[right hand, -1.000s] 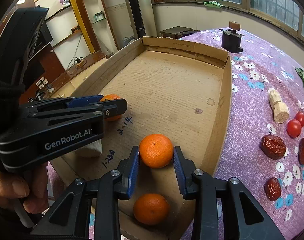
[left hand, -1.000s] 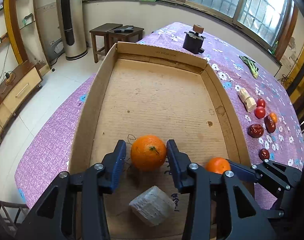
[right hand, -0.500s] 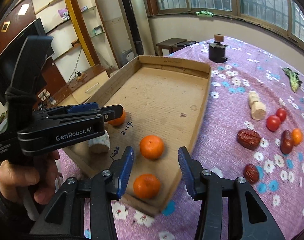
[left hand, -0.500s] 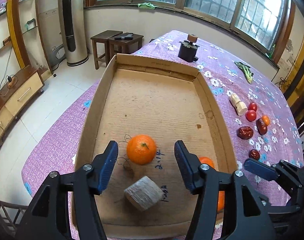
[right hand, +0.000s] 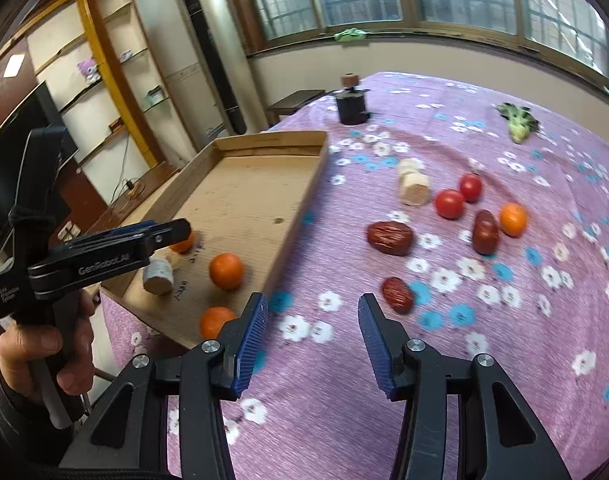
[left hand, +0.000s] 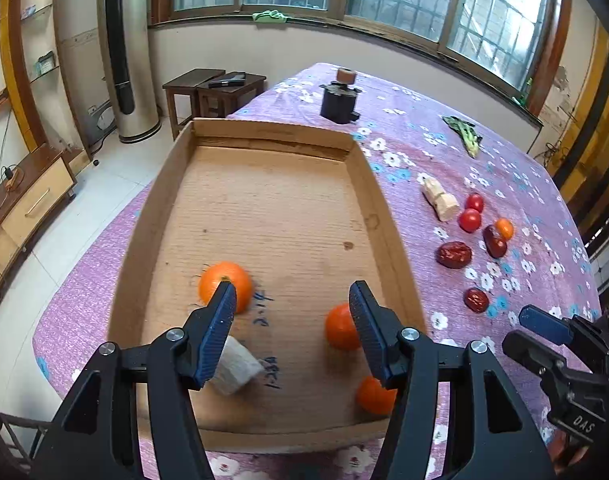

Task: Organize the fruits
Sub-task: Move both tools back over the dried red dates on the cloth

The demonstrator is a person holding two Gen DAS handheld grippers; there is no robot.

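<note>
A shallow cardboard tray (left hand: 368, 184) (right hand: 304, 184) lies on the purple flowered cloth. Three oranges lie in its near end: one at the left (left hand: 224, 284), one at the right (left hand: 338, 326) (right hand: 225, 270), one by the near wall (left hand: 372, 394) (right hand: 214, 320). My left gripper (left hand: 290, 304) is open and empty above the tray's near end. My right gripper (right hand: 312, 320) is open and empty over the cloth, right of the tray. Near it lie red dates (right hand: 396, 294) (right hand: 389, 237), two tomatoes (right hand: 448, 203) and a small orange (right hand: 512, 219).
A pale cylinder (left hand: 236, 366) (right hand: 158, 276) lies in the tray near the left orange. Pale root pieces (right hand: 413, 186), a green vegetable (right hand: 518, 122) and a black grinder (right hand: 351, 104) stand farther back on the cloth. The table edge runs along the tray's left side.
Both grippers let go of their oranges, opened and pulled back. The right gripper swung right, out of the tray and over the cloth. The oranges stay in the tray.
</note>
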